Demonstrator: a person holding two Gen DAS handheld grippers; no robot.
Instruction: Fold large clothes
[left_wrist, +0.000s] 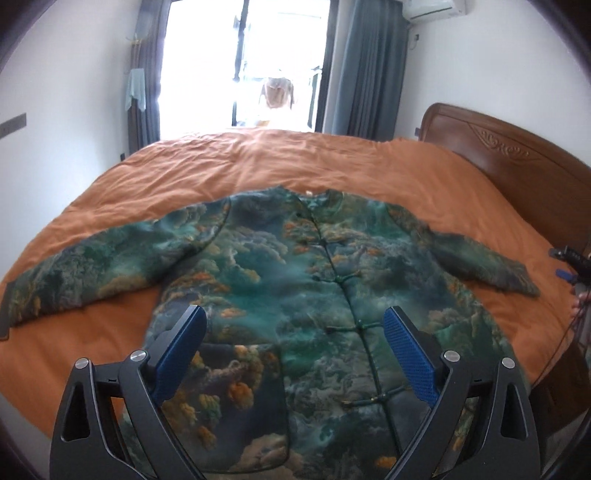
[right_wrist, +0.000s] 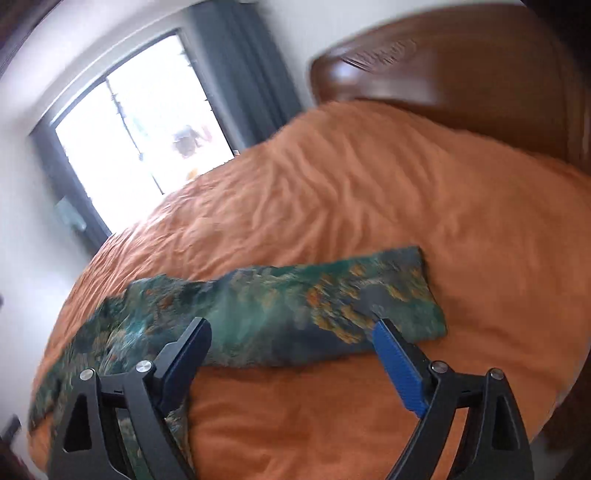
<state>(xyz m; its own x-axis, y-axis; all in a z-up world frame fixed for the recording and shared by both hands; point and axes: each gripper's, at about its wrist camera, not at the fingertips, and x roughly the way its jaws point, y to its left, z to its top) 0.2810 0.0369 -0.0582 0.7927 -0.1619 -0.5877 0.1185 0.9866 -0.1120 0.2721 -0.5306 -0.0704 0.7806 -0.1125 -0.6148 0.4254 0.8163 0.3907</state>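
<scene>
Jaws of both grippers wide — jacket (left_wrist: 295, 295) flat beyond, ungrasped.

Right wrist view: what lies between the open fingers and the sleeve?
Nothing: only bare orange bedspread lies between the right gripper and the jacket sleeve, shown in the right wrist view.

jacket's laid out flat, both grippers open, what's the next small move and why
Probably lower the right gripper onto the sleeve in front of it and close near the cuff. The jacket lies spread front-up on the orange bedcover with both sleeves out, nothing folded yet. The left gripper hovers open over the body, holding nothing.
</scene>
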